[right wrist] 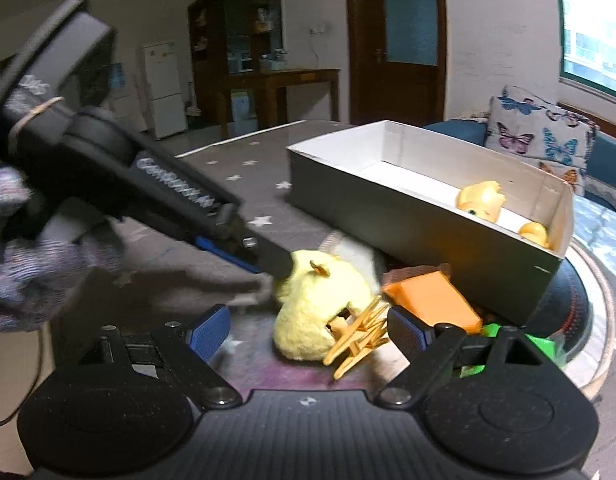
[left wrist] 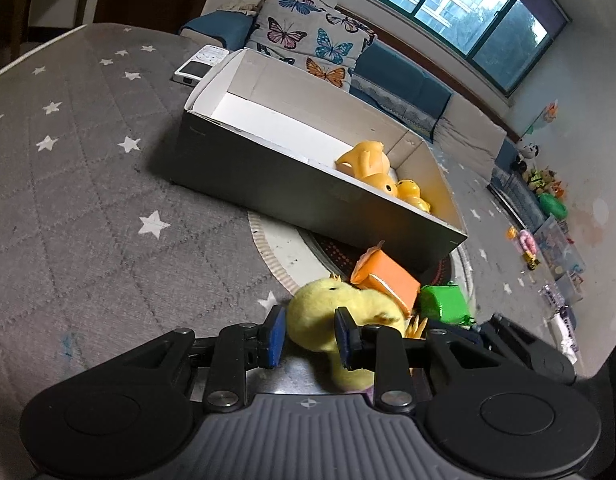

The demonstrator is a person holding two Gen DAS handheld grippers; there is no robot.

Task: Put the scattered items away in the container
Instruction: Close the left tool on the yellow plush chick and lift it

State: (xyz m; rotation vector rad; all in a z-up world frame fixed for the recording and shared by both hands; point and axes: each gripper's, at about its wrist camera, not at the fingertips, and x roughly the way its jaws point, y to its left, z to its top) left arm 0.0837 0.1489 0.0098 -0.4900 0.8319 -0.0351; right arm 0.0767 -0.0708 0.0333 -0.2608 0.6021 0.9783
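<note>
A yellow plush chick [left wrist: 328, 300] lies on a round mat in front of the grey cardboard box [left wrist: 267, 168]. My left gripper [left wrist: 310, 328] is shut on the chick's fluffy body, its blue pads pressing in from both sides. From the right wrist, the left gripper [right wrist: 267, 264] comes in from the left onto the chick [right wrist: 320, 304]. My right gripper [right wrist: 308, 334] stands wide open just before the chick's orange feet [right wrist: 360, 340], touching nothing. An orange block [left wrist: 388, 276] and a green toy [left wrist: 444, 300] lie beside the chick. Two yellow rubber ducks [left wrist: 368, 160] sit in the box's right end.
The box [right wrist: 408, 220] rests partly on the round mat [left wrist: 283, 248], on a grey star-patterned quilt. A white device [left wrist: 199, 62] and a butterfly pillow [left wrist: 308, 36] lie behind the box. More toys [left wrist: 548, 240] line the far wall. A patterned sleeve [right wrist: 27, 280] holds the left gripper.
</note>
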